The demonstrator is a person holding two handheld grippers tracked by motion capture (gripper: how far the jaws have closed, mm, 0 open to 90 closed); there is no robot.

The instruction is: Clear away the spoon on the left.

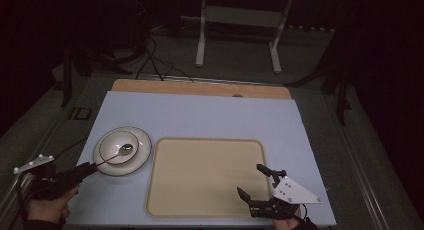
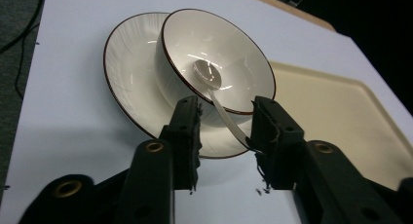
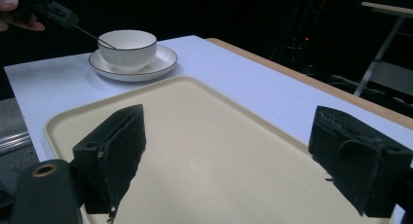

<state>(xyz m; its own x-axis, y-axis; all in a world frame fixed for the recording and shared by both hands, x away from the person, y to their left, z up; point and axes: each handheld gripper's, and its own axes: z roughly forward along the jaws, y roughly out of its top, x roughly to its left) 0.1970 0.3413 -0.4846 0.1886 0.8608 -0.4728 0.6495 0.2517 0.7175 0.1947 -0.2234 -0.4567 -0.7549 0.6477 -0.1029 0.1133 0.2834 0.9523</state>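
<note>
at the bottom of the high view we see the right gripper (image 1: 256, 180) spread wide and empty over the tray's (image 1: 200, 175) lower right corner. at lower left, the left gripper (image 1: 90, 168) meets the spoon (image 2: 214, 95) handle, though we cannot tell if it is clamped. further up, the spoon's head lies in the bowl (image 1: 119, 146), which sits on a plate (image 1: 142, 152) left of the tray.
</note>
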